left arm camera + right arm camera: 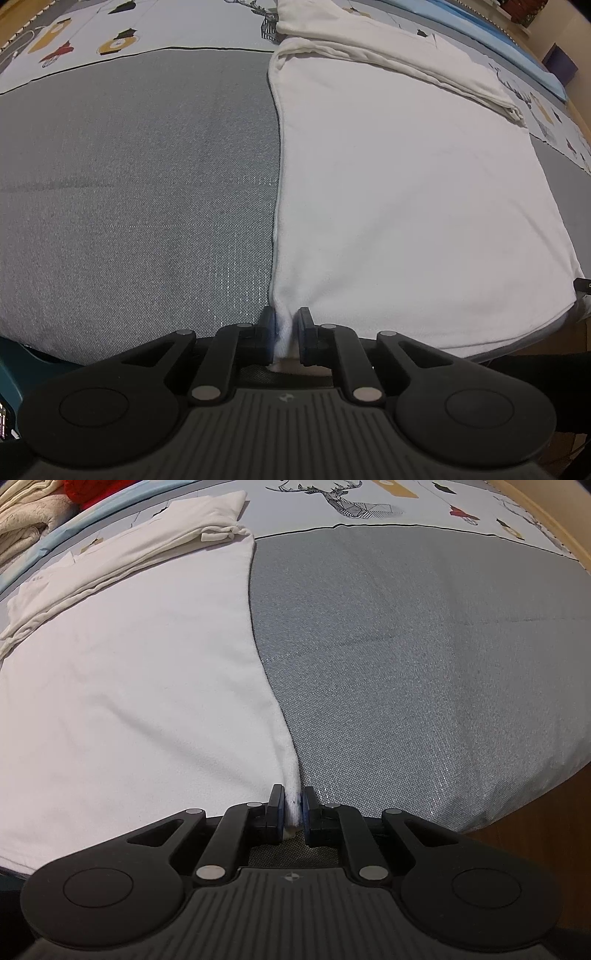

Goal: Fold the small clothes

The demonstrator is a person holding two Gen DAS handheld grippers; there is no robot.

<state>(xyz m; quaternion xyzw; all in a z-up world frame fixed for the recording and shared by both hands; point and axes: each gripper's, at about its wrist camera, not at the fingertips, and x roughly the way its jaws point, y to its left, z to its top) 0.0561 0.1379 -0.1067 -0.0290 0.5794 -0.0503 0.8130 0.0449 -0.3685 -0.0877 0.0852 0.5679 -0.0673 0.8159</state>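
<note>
- Ahead of the left gripper [286,325], a white garment [406,206] lies flat on a grey woven bed cover [140,192]; its straight side edge runs directly away from the fingertips toward the far end.
- Left of that edge, the grey cover is bare and wide, giving open room; farther off it meets a printed sheet [110,33] with cartoon and deer figures.
- Both jaws of the left gripper pinch the garment's near corner, with white cloth bunched between the pads.
- Ahead of the right gripper [293,805], the same garment [129,686] spreads off to the left, its other side edge running away from the fingertips and curving leftward at the far end.
- Right of this edge, the grey cover [424,664] is open as far as its rounded rim, past which a brown floor [535,834] shows.
- Its jaws likewise pinch the garment's near corner.
- The garment's long axis runs away from both grippers, near hem at the fingertips.
- At the far end, the sleeves [155,542] are folded across it in a thick band.
- Beyond, to the far left of the right gripper, cream and red fabrics [40,506] are piled.
</note>
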